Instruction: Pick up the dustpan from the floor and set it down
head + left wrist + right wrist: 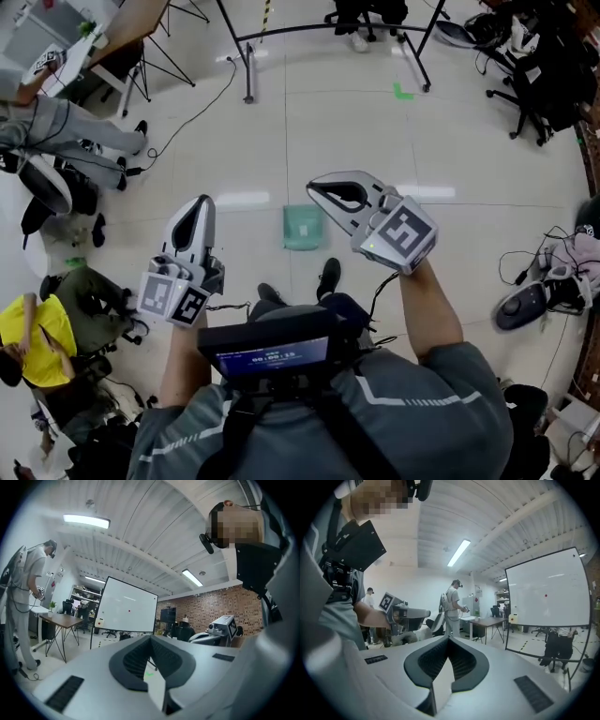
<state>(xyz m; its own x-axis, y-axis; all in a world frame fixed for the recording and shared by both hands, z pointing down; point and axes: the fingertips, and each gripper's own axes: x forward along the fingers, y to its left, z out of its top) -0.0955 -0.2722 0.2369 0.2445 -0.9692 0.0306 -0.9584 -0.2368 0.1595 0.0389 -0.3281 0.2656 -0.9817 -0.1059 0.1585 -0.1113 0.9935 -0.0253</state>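
Note:
A pale green dustpan (303, 228) lies flat on the light floor, just ahead of the person's dark shoes (328, 277). Both grippers are held in the air above the floor, apart from the dustpan. My left gripper (203, 202) is to the dustpan's left, shut and empty. My right gripper (313, 188) hovers over the dustpan's upper right, also shut with nothing between its jaws. Seen from its own camera, the left gripper (150, 638) points level at a room with a whiteboard, and its tips meet. The right gripper (449, 638) likewise shows touching tips. Neither gripper view shows the dustpan.
A whiteboard stand (248, 89) and a green tape mark (403, 92) lie farther ahead. Office chairs (534, 84) crowd the upper right, with cables and a dark device (525, 305) at the right. People (37, 337) sit along the left. A table (58, 620) stands beyond.

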